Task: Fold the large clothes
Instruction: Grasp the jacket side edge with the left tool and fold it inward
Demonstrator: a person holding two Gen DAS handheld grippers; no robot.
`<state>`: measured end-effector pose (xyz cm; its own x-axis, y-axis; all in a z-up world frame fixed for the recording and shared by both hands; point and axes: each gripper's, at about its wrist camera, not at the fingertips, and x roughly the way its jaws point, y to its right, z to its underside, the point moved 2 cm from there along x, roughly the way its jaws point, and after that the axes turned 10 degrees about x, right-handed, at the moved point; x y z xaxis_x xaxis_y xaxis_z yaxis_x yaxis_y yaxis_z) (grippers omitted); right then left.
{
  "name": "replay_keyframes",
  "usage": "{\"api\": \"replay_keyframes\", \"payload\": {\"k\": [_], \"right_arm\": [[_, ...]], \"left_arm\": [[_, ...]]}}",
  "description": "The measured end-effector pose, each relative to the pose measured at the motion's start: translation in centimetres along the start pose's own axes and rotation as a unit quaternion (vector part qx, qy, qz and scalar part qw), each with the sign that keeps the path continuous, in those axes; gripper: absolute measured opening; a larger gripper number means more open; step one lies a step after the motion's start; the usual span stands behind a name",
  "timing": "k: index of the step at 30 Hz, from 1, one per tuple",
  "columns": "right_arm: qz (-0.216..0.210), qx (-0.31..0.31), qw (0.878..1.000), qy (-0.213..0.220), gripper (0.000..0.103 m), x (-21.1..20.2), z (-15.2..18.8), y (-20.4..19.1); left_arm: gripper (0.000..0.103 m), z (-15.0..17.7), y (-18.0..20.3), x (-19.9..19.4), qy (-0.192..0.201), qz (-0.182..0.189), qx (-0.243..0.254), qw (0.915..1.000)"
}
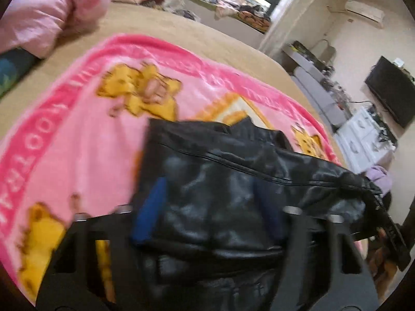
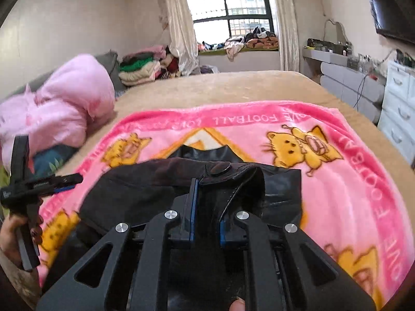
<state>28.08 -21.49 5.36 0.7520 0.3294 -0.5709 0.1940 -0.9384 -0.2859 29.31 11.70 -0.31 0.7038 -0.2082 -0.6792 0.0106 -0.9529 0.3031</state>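
Note:
A black leather jacket [image 1: 220,176] lies on a pink cartoon blanket [image 1: 77,134] spread on the bed. In the left wrist view the jacket is draped over my left gripper [image 1: 210,207]; its blue pads [image 1: 153,207] stand wide apart with leather between them. In the right wrist view my right gripper [image 2: 207,202] is shut on a jacket edge [image 2: 228,176] near a snap button, lifting it. The left gripper [image 2: 64,181] also shows at the left there, off the jacket. The jacket [image 2: 155,181] is bunched in front.
A pink quilt [image 2: 64,103] lies at the bed's left on the beige bedspread [image 2: 233,85]. Folded clothes [image 2: 140,70] are stacked behind it. Drawers [image 2: 399,108] and a desk [image 2: 345,70] stand right of the bed. A TV [image 1: 391,90] hangs on the wall.

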Motion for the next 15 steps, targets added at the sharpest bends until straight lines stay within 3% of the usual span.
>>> {"api": "replay_keyframes", "payload": {"k": [2,4,7,8,12,14,15], "right_arm": [[0.013,-0.010,1.000,-0.011,0.012,0.8,0.4,0.4],[0.020,-0.016,1.000,-0.015,0.012,1.7,0.9,0.7],[0.028,-0.016,0.999,-0.024,0.012,2.5,1.4,1.2],[0.029,-0.011,0.999,-0.035,0.012,3.1,1.7,1.5],[0.078,-0.013,0.995,-0.066,0.015,5.1,2.8,2.3],[0.096,-0.003,0.992,-0.081,0.034,5.5,3.2,2.8],[0.099,0.006,0.992,-0.082,0.037,5.2,3.1,3.1]], "left_arm": [[0.027,0.5,0.7,1.7,-0.011,0.008,0.005,0.9999],[0.016,1.4,1.3,4.0,-0.047,0.005,0.011,0.9988],[0.014,3.6,0.5,7.5,-0.103,0.003,-0.004,0.9947],[0.010,4.1,0.3,8.1,-0.109,0.001,-0.006,0.9940],[0.009,4.8,0.1,8.4,-0.103,-0.003,0.000,0.9947],[0.009,4.9,0.2,8.4,-0.102,-0.004,0.005,0.9948],[0.009,4.9,0.2,8.3,-0.101,-0.003,0.006,0.9949]]}}
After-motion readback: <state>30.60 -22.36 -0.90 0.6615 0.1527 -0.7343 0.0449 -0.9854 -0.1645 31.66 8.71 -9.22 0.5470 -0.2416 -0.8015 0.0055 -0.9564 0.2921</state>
